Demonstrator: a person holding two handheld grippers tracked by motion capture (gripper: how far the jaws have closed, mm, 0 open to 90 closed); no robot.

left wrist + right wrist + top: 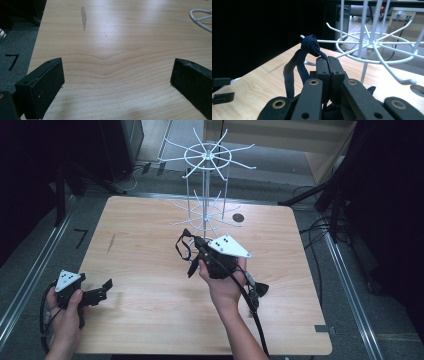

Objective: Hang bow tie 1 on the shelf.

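A dark navy strap (310, 45) with a knot at its top is pinched between the jaws of my right gripper (328, 61). Its loop hangs down on the left of the jaws. In the high view the right gripper (196, 247) is held above the table's middle, with the strap (182, 245) just in front of the white wire rack (206, 185). The knot lies right by a lower prong tip (302, 37) of the rack (372, 46); whether they touch I cannot tell. My left gripper (102, 291) rests low at the table's front left, and its jaws (117, 82) stand wide apart over bare wood.
The wooden table (150, 310) has a round cable hole (238, 217) behind the rack. A small dark item (257, 290) lies to the right of the right hand. The rack's white base ring (200, 17) shows far right. Grey floor and metal rails border the table.
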